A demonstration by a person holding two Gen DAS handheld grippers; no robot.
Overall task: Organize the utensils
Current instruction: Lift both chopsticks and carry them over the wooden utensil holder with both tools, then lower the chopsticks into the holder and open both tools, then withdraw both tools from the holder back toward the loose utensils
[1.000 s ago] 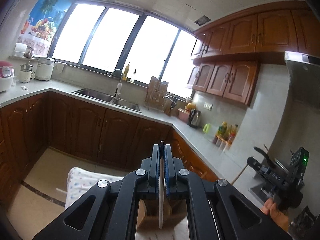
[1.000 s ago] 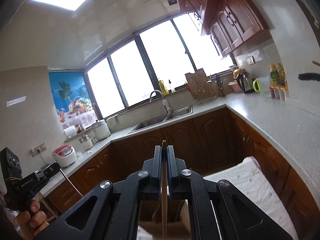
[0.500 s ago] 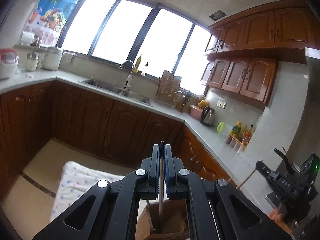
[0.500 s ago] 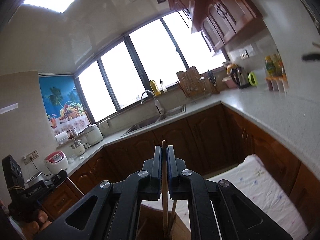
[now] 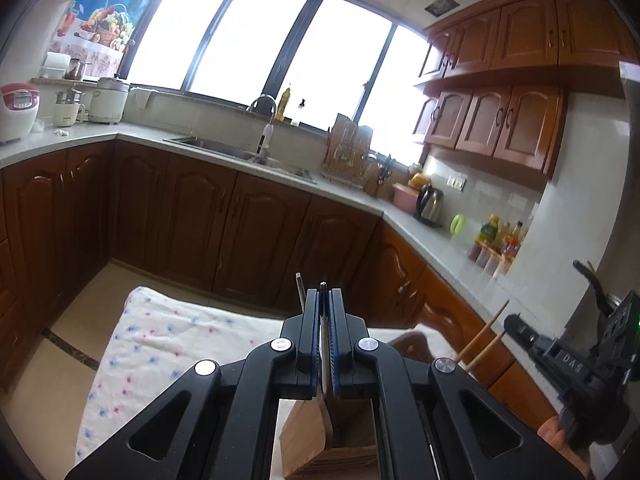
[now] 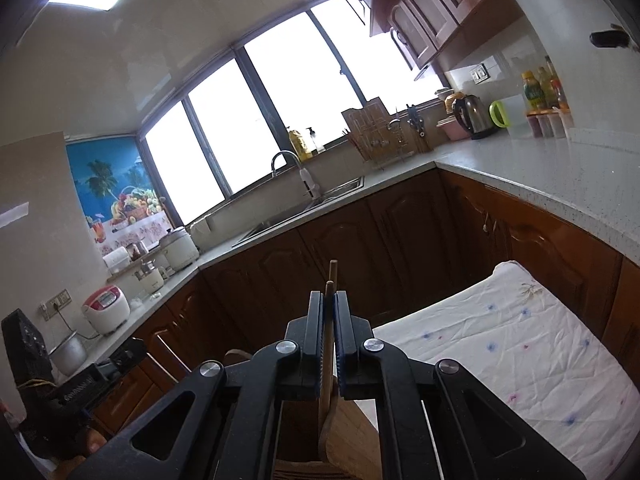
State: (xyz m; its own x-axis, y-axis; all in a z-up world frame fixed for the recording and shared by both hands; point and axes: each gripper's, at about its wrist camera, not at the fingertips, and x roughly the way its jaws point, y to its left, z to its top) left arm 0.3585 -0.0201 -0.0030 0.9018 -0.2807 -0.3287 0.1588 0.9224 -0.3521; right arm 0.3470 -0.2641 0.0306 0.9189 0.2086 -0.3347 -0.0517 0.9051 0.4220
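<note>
Both claws pointed slightly downward over a wooden holder [image 5: 320,436]. The left claw [image 5: 325,300] was clamped on a thin metal utensil [image 5: 325,364] reaching into the holder; the right claw [image 6: 329,300] was clamped on wooden chopsticks [image 6: 327,356]. The holder stood on a flower-print cloth [image 5: 160,344] among dark kitchen cabinets [image 5: 192,216].

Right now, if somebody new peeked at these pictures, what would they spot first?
Probably the big bright windows at the back, above the sink. Up close, the left gripper pinches a thin metal utensil and the right gripper pinches a wooden stick, both over a wooden holder on the flowery cloth.
</note>
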